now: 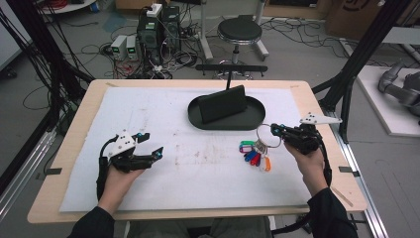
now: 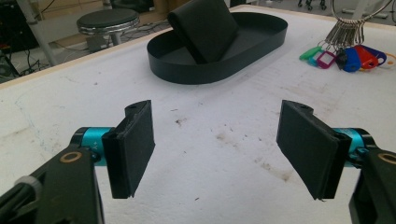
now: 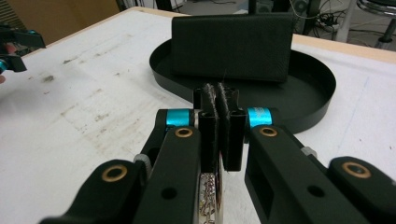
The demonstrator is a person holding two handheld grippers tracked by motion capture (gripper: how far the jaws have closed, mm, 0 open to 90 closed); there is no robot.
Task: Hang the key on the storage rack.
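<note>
Much bare table (image 1: pixel 198 173) beside key ring (image 1: pixel 265 136).

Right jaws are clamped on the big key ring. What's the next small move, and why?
Probably lift a little more, then carry toward the black oval tray. The right gripper pinches the large metal key ring, but the coloured plastic key tags look as if they touch the white table cover. The left gripper waits open.
</note>
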